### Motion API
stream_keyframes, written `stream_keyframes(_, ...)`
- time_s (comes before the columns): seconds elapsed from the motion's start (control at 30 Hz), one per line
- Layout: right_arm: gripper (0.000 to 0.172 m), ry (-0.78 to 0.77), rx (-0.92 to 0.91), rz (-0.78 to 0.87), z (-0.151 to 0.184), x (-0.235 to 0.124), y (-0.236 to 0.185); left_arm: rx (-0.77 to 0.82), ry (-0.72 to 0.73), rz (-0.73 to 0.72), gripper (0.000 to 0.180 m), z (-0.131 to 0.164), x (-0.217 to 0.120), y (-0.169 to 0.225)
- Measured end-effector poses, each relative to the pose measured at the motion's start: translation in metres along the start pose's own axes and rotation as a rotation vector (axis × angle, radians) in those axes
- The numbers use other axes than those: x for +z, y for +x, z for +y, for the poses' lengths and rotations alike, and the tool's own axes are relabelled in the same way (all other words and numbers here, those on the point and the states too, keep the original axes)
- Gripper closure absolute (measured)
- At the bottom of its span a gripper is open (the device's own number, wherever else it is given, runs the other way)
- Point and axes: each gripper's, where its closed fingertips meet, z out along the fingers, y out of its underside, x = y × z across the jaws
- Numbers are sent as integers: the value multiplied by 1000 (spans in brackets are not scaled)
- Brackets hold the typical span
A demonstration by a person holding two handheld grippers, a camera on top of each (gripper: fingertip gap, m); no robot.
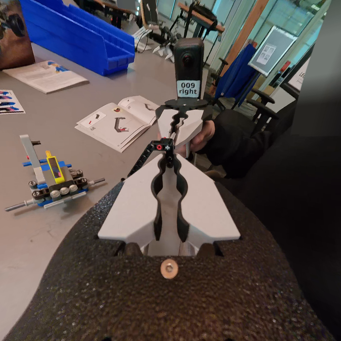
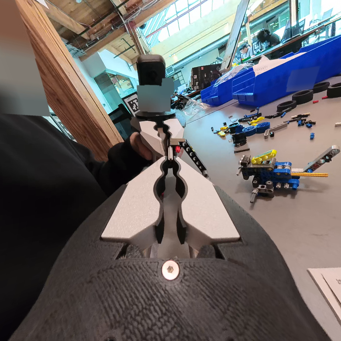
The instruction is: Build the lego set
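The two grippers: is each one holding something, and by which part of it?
The left gripper grips the black bent beam assembly by its short lower arm. The right gripper pinches the light grey axle that enters that assembly, at the axle's near end.

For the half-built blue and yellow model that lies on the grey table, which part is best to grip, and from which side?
I would grip the half-built model across its blue and black body, coming from above. That middle looks compact, with roughly parallel sides. The yellow axle, the tilted grey beam and the thin grey axles stick out and would likely twist or pull off.
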Motion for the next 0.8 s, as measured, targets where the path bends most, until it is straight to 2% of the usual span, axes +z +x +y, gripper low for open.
stream_keyframes(0.27,170,-32,-40,5,4,3,-2,-19,39,50,176,0,-1,2)
stream_keyframes(0.43,170,-63,-90,30,5,4,0,36,53,34,176,1,-1,-2)
stream_keyframes(0.57,169,-125,-143,38,5,7,1,17,98,87,176,0,-6,-4)
stream_keyframes(0.67,170,-102,-171,146,-11,-17,22,-16,241,42,177,-17,-40,-22)
stream_keyframes(0.73,170,-106,-151,148,-15,-34,28,12,231,-32,177,-18,-58,-36)
stream_keyframes(0.8,170,-111,-157,160,-16,-39,32,26,242,-45,176,-24,-62,-36)
